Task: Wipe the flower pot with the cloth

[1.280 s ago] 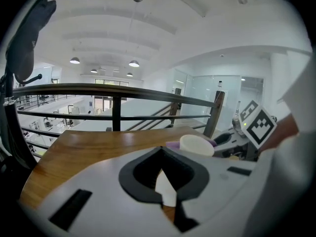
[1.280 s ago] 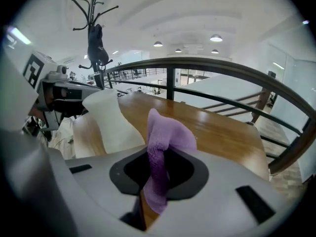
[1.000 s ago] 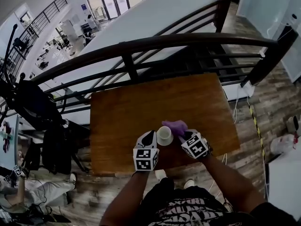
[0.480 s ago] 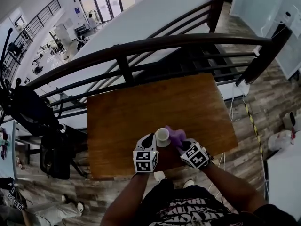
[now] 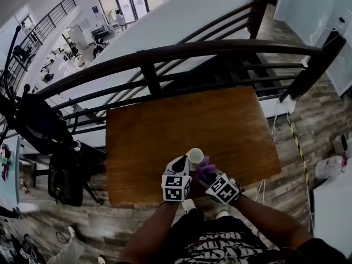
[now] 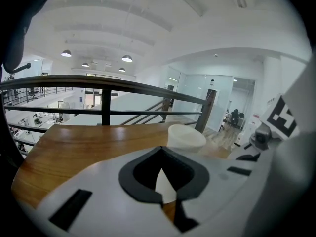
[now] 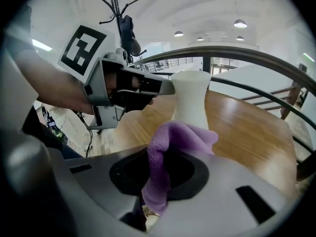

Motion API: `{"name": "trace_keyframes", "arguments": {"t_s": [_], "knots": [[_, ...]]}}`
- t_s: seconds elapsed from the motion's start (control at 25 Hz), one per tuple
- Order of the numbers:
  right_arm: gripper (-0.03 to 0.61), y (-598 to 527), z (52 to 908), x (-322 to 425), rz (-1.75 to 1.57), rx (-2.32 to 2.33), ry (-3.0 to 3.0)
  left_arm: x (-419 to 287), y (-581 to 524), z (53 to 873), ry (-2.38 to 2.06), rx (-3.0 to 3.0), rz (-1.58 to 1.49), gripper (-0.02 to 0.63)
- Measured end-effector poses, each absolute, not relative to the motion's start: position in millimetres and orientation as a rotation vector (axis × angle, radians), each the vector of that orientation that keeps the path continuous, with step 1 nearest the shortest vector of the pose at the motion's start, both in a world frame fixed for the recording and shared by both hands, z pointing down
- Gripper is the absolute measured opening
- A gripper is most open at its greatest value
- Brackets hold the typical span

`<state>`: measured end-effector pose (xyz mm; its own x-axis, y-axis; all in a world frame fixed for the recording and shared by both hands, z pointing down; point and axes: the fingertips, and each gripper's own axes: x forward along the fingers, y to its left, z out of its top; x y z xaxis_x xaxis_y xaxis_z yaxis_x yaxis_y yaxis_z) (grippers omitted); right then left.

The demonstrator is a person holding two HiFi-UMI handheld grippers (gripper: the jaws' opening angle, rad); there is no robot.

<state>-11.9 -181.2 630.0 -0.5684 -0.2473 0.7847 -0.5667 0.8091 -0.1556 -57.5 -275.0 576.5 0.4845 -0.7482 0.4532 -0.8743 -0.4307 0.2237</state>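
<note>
Right gripper view: right gripper clamps the cloth against the flower pot, grasped by left gripper.

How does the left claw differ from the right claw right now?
The left claw grips the white flower pot; the right claw grips the purple cloth. The left claw holds the pot near its rim; the right claw holds the cloth by its lower side. Both are shut on something at the wooden table.
</note>
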Motion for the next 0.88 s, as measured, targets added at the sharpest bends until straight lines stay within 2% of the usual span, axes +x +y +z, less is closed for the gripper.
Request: {"name": "trace_keyframes", "arguments": {"t_s": [0.44, 0.88], "knots": [[0.054, -164.5, 635.5, -50.2, 0.530, 0.429, -2.205, -67.9, -269.7, 579.6, -1.353, 2.289, 0.422, 0.000], [0.054, -184.3, 656.6, 22.0, 0.559, 0.577, -2.089, -72.3, -268.0, 590.9, -1.366, 2.270, 0.422, 0.000]]}}
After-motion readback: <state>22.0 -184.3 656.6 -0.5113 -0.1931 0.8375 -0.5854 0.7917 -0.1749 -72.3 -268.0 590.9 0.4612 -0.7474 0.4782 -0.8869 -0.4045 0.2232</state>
